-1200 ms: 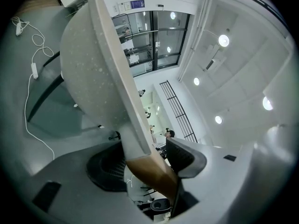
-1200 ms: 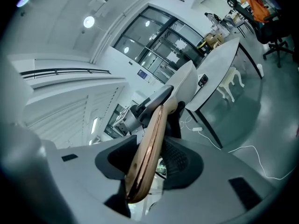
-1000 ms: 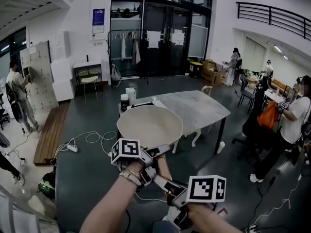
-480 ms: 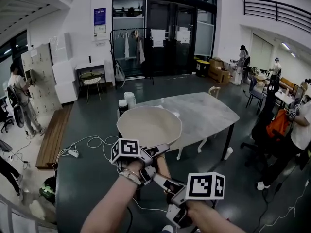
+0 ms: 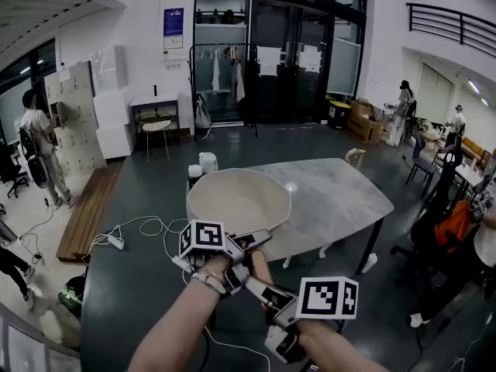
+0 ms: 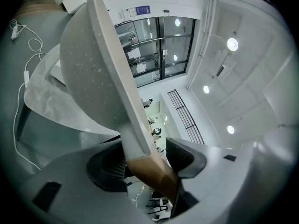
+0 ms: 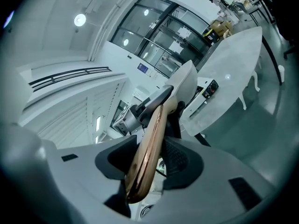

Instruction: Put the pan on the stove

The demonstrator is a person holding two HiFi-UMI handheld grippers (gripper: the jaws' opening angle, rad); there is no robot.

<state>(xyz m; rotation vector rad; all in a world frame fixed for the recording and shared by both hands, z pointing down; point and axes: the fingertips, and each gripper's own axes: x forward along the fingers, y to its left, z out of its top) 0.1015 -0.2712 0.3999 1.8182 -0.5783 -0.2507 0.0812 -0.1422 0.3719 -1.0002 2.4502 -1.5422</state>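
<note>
Both sets of jaws clamp the pan's (image 5: 239,200) brown handle (image 7: 150,139) — left gripper (image 6: 147,162) up front, right gripper (image 7: 152,158) behind it. The pan hangs mid-frame, overlapping the white table (image 5: 333,196).

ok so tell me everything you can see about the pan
The pan is round, wide and shallow, cream with fine speckles outside, empty, with a glossy brown wood-look handle. It is held in the air, roughly level, bowl forward, before a pale table. Only the grippers touch it: the left gripper clamps the handle near the bowl, the right gripper farther back.
</note>
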